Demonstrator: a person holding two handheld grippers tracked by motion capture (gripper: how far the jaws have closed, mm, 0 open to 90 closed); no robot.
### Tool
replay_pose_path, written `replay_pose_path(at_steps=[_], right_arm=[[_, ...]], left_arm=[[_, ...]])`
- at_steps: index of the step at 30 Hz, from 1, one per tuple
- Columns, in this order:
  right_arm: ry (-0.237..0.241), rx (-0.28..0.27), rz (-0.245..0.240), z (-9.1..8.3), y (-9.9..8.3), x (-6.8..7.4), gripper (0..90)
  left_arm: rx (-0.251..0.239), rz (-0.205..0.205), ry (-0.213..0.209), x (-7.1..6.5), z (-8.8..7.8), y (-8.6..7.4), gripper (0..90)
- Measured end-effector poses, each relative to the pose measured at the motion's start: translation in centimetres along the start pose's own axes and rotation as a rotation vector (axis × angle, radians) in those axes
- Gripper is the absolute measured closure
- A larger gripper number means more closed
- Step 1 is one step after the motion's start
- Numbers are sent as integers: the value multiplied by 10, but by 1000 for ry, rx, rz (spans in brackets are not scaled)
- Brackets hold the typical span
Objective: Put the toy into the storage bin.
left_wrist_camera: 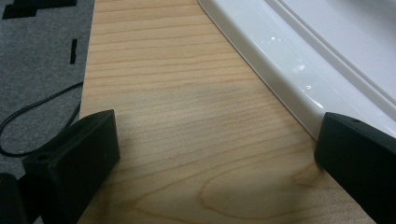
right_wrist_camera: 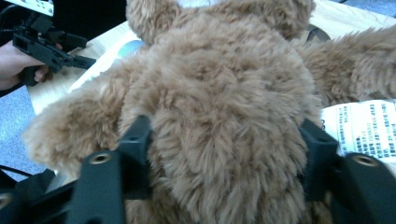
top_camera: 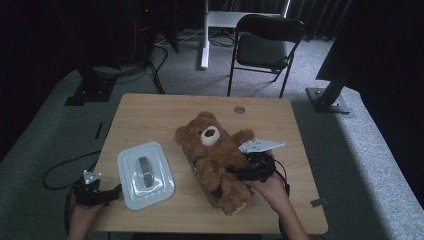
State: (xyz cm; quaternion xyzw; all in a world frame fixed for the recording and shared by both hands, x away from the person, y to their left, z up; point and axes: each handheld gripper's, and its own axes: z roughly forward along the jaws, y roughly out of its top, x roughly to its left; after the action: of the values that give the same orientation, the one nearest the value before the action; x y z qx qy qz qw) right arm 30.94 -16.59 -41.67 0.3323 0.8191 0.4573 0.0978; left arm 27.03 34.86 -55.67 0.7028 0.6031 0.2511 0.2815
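Note:
A brown teddy bear [top_camera: 212, 150] lies on its back in the middle of the wooden table [top_camera: 150, 115], head toward the far side. My right gripper [top_camera: 235, 171] reaches in from the right at the bear's lower body. In the right gripper view its jaws stand wide on either side of the furry body [right_wrist_camera: 219, 93]; the fur brushes the pads without being squeezed. A white printed tag [right_wrist_camera: 364, 126] lies by the bear's arm. My left gripper [top_camera: 112, 192] rests open at the front left edge, beside a white lid [top_camera: 145, 175] with a grey handle. Bare wood shows between its jaws [left_wrist_camera: 219, 144].
A see-through tray edge [top_camera: 189, 159] seems to lie under the bear. A round grommet [top_camera: 239, 109] sits near the table's far edge. A black folding chair [top_camera: 267, 45] stands behind the table. A cable [top_camera: 60, 170] loops on the carpet at the left.

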Motion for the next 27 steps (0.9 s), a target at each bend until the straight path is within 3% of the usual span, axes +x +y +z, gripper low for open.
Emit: replay_pose_path(at_steps=[4, 11, 16, 20, 27], right_arm=[[0, -15, 16, -3, 8, 0, 272], [7, -117, 71, -14, 29, -3, 261], [-1, -167, 99, -17, 51, -8, 183], [3, -185, 106, -14, 67, -8, 179], [8, -165, 81, 6, 95, -4, 190]], left_arm=[[1, 1, 0, 0, 0, 0, 6], [1, 2, -1, 0, 0, 0, 6], [0, 2, -2, 0, 0, 0, 6], [0, 4, -2, 0, 0, 0, 6], [0, 4, -2, 0, 0, 0, 6]])
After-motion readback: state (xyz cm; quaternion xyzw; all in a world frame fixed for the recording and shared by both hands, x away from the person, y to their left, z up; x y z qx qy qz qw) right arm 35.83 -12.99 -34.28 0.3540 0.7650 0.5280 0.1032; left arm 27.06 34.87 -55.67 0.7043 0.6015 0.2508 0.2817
